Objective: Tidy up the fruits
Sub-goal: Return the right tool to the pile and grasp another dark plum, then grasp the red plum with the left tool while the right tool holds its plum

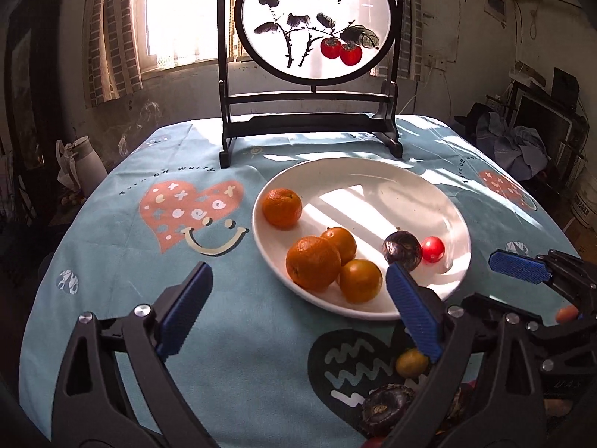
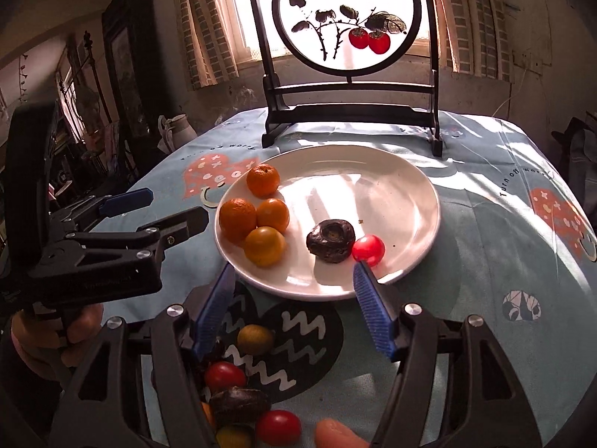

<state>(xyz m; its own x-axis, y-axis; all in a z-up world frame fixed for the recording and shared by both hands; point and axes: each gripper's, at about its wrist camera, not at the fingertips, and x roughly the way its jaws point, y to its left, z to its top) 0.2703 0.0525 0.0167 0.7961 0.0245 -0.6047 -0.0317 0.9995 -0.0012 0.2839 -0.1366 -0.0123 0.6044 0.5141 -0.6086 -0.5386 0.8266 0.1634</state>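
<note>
White plate (image 2: 410, 201) sits mid-desk on the blue patterned cloth (image 1: 123, 261). On its left part: four oranges. One lies alone toward the far rim (image 2: 263, 180); three cluster together nearer the front, touching one another (image 2: 257, 226). Right of centre on the plate: one dark wrinkled fruit (image 2: 330, 240) with a red cherry tomato (image 2: 368, 249) touching its right side.

Off the plate, on the cloth at the near edge: a small yellowish fruit (image 2: 255, 339), two more cherry tomatoes (image 2: 225, 376) (image 2: 278, 427), a second dark wrinkled fruit (image 2: 238, 405), and other small pieces partly hidden under the tongs' frame; cannot identify them.

Left tongs (image 1: 298, 310): blue pads spread wide, nothing between them, held above the cloth just in front of the plate's near-left rim. Right pad overlaps the plate rim in the left wrist view; contact cannot be judged.

Right tongs (image 2: 294, 308): pads partly spread, empty, held over the plate's near rim. Right pad tip sits just below the cherry tomato in view; touching or apart not resolvable.

A hand (image 2: 56, 339) grips the left tool's handle, seen at the left edge of the right wrist view.

At the far side of the desk: a dark-framed round screen painted with red fruit (image 1: 317, 22), backlit by a window (image 1: 179, 11). A pale jug (image 1: 86, 164) stands beyond the desk, left.
</note>
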